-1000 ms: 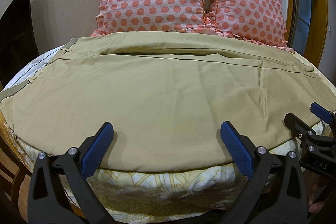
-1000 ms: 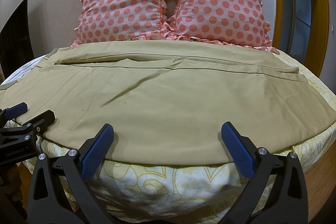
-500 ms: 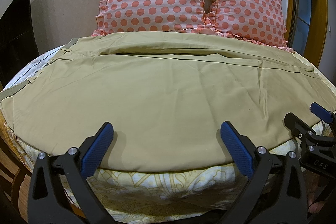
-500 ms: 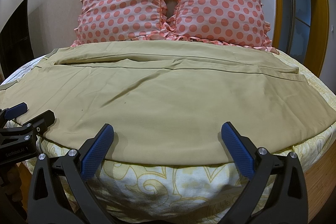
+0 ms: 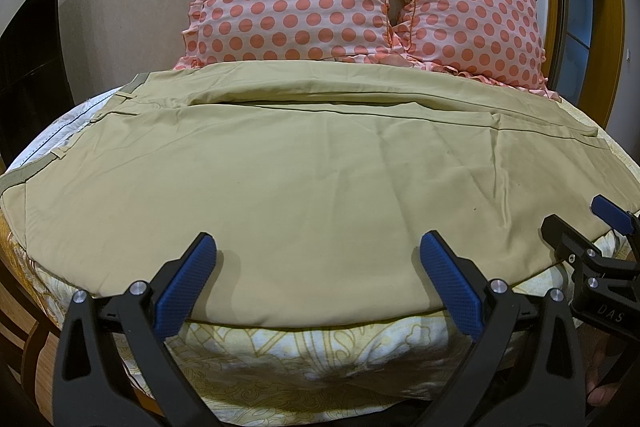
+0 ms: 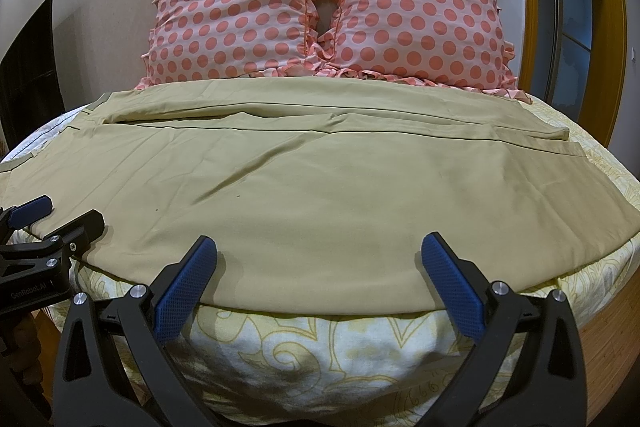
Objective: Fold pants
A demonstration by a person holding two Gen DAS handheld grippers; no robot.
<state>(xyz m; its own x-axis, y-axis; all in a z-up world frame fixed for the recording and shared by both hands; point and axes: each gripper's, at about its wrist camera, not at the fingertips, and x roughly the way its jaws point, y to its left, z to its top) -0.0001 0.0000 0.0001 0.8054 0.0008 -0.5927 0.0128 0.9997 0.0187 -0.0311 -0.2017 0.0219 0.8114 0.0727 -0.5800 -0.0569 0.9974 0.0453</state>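
Khaki pants (image 5: 304,179) lie spread flat across the bed, waistband at the left, legs running right; they also show in the right wrist view (image 6: 320,195). My left gripper (image 5: 320,267) is open and empty, hovering just over the near edge of the pants. My right gripper (image 6: 320,267) is open and empty at the same near edge, further right. The right gripper appears at the right edge of the left wrist view (image 5: 580,239), and the left gripper at the left edge of the right wrist view (image 6: 52,223).
Two pink polka-dot pillows (image 6: 324,11) stand against the wall behind the pants. The bed has a yellow patterned sheet (image 6: 320,347). A dark cabinet (image 5: 28,67) stands at the left and a wooden door frame (image 6: 536,7) at the right.
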